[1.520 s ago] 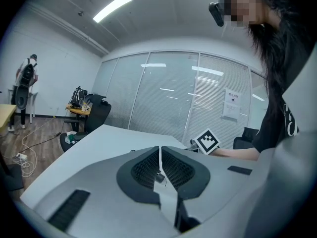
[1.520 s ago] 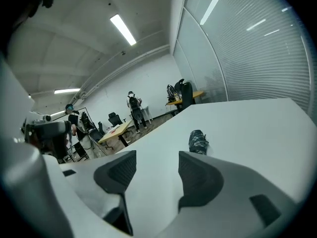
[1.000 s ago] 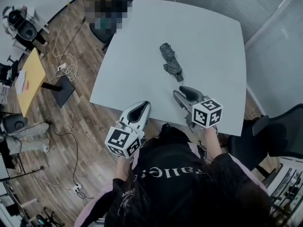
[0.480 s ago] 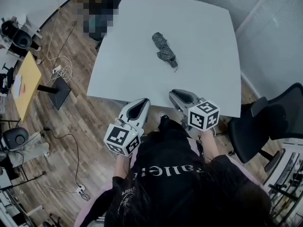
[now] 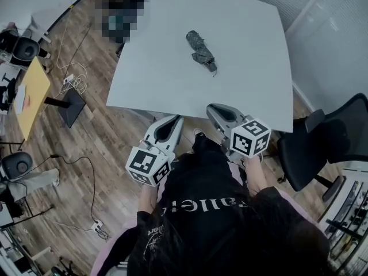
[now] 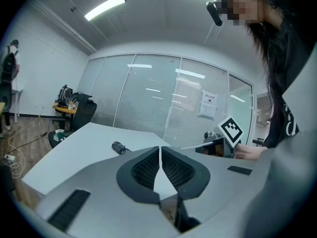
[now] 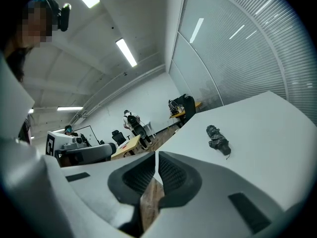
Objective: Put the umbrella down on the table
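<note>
Since a second ago you have drawn both hands back from the desk (image 5: 247,79). The right hand-held gripper (image 5: 214,108), which reached over the desk's near edge then, now hangs just at that edge. The left hand-held gripper (image 5: 175,119) sits off the desk, over the wooden floor (image 5: 86,148). The folded umbrella (image 5: 200,51) lies where it lay, flat on the desk's middle toward the far side, well apart from both tools.

The right jaws, wider before, are closing down to a thin slit with nothing between them. The left jaws meet at the tips, also empty.

The desk's far edge is cut off at the top of the head view. Your forearms vanish under the black top (image 5: 218,223), and the umbrella's strap is too small to make out.
</note>
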Tool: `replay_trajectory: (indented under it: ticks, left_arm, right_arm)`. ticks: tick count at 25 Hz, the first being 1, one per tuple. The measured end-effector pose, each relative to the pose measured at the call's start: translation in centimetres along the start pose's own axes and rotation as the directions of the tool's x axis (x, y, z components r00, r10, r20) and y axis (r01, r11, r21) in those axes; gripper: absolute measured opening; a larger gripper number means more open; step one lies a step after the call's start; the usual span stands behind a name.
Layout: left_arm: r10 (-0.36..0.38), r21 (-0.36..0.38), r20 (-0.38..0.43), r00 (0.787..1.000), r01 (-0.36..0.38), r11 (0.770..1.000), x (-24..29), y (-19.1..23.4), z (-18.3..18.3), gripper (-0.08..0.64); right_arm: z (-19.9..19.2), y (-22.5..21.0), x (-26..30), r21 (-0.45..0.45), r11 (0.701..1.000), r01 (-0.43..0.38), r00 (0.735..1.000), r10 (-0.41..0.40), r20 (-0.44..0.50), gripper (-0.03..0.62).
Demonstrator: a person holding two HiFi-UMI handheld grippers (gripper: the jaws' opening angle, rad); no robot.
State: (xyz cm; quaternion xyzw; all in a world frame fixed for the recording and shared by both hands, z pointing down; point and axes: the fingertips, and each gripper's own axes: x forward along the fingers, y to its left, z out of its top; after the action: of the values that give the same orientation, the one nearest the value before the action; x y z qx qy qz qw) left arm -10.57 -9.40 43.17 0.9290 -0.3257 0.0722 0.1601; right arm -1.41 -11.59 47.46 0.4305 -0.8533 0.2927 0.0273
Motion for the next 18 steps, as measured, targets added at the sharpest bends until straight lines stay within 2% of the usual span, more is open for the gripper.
replay_trajectory:
  ticks: [18]
  left_arm:
    - [0.011,-0.006,0.01,1.0,-0.011,1.0,-3.0,-0.4,-0.7,0.031]
  right_arm:
    - [-1.1,1.8,-0.9,-0.003,1.0,0.013,1.0,-0.013,-0.007,0.025]
